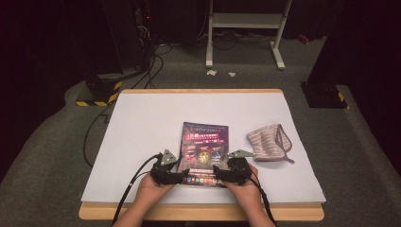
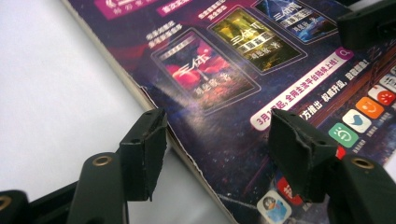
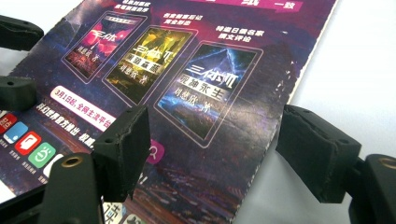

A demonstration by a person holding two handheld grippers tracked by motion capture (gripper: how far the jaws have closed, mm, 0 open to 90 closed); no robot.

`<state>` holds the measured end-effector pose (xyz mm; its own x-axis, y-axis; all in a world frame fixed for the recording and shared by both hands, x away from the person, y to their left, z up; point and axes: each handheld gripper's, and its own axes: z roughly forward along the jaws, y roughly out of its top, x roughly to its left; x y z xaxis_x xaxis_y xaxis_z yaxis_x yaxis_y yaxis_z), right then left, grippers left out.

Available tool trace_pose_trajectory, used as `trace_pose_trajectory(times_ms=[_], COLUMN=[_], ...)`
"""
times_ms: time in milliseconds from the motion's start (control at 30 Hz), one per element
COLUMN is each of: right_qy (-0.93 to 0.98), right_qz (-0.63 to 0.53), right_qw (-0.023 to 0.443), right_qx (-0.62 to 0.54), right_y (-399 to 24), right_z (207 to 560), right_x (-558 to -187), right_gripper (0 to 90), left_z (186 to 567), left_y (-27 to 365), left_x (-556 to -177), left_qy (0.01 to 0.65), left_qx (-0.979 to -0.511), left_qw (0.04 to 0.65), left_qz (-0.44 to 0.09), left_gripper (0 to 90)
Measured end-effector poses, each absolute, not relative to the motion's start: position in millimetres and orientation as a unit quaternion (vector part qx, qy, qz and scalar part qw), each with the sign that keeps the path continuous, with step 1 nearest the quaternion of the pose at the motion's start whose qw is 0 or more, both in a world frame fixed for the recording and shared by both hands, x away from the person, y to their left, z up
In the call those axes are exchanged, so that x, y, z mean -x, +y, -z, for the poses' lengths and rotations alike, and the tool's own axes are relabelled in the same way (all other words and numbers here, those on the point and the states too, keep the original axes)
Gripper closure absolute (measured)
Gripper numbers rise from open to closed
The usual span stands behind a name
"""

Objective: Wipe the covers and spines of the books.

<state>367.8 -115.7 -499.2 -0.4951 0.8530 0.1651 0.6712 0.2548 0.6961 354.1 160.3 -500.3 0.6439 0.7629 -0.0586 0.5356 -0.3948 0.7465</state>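
Both my grippers, left gripper [image 1: 182,174] and right gripper [image 1: 218,173], straddle the dark purple printed booklet's [image 1: 204,146] near corners, fingers spread; the striped fabric pouch [image 1: 268,142] lies shut, contents hidden.

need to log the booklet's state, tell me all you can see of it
The booklet lies flat and closed on the white table, cover up. The cover is glossy, dark purple, with three framed pictures in a row, pink banners and coloured app icons along the near edge. Its edges look worn and nicked. Both grippers, left and right, sit open at its near corners, each straddling a side edge; contact cannot be told.
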Motion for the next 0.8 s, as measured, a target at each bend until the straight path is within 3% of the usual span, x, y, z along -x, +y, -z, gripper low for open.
trace_pose_trajectory(times_ms=[100,167,200,533,800], right_qy=[0.786,0.787,0.783,0.756,0.703], right_qz=[-0.364,-0.361,-0.362,-0.367,-0.415], right_qw=[0.13,0.131,0.127,0.123,0.041], right_qx=[-0.483,-0.484,-0.49,-0.528,-0.576], right_y=[-115,-115,-115,-110,-129], right_z=[499,499,499,499,498], right_x=[-365,-364,-364,-365,-372], right_gripper=[25.4,25.4,25.1,27.1,31.4], left_z=[501,501,501,501,501], left_y=[160,159,158,156,155], left_x=[-352,-351,-351,-349,-349], left_qy=[0.404,0.396,0.393,0.393,0.396], left_qx=[-0.817,-0.819,-0.821,-0.818,-0.817], left_qw=[0.379,0.382,0.383,0.384,0.383], left_qz=[-0.162,-0.16,-0.16,-0.168,-0.168], left_gripper=[29.4,31.4,38.4,42.7,43.2])
